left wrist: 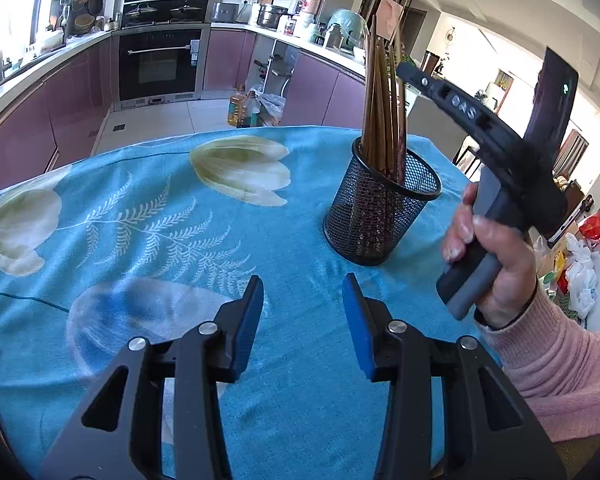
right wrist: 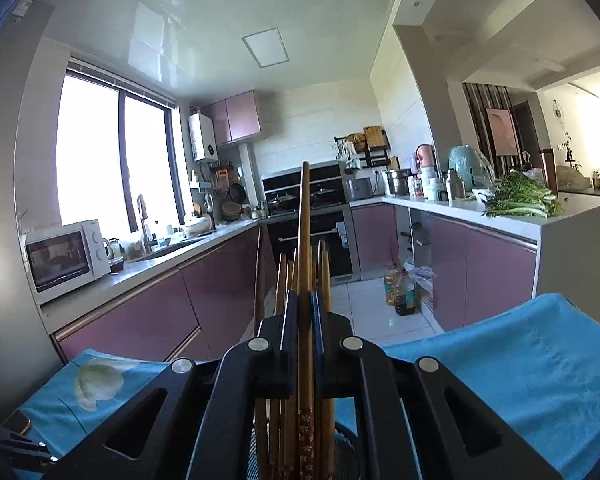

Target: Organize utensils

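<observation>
A blue tablecloth printed with pale tulips and fern sprigs is spread over the table. Behind it, a black built-in oven is set among mauve cabinets. Two oil bottles are stood on the tiled floor beside a plastic bag. A white microwave is placed on the left counter near the window. A bunch of leafy greens is laid on the right counter, beyond a steel pot. A phone is seen at the cloth's left edge.
</observation>
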{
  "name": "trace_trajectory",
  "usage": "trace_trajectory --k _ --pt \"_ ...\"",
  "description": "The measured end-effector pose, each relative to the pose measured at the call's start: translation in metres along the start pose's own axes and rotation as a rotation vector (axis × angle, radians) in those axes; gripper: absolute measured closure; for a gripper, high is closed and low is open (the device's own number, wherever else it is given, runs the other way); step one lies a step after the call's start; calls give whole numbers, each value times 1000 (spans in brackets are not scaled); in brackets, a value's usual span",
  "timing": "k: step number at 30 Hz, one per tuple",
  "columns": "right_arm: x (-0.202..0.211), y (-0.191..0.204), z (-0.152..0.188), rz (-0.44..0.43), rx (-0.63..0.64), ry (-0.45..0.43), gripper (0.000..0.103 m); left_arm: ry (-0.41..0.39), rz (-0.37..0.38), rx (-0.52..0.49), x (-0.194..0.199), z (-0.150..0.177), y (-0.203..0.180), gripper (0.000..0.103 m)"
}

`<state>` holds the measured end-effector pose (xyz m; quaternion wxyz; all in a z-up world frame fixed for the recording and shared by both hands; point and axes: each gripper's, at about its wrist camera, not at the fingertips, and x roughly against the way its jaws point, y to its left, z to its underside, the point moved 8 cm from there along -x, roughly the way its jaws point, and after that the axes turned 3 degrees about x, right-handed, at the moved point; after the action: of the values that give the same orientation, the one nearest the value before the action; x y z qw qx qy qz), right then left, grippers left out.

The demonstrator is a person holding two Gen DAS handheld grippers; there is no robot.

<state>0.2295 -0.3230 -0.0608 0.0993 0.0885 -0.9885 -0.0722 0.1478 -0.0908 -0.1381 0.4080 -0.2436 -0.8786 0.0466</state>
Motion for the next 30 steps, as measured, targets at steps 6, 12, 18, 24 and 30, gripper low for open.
trace_trajectory --k 6,12,18,24,30 --pt "21 7 9 -48 16 99 77 -10 7 4 -4 -2 -2 62" --pt "49 19 17 -137 0 169 55 -58 -22 13 -2 -8 -4 50" --pt "73 29 33 -125 56 176 35 -134 -84 10 9 -13 -4 34" --pt "88 29 42 -87 84 161 20 -202 -160 1 23 -12 -5 21" --pt "97 35 44 -84 91 142 11 -265 -222 1 40 -8 -3 10"
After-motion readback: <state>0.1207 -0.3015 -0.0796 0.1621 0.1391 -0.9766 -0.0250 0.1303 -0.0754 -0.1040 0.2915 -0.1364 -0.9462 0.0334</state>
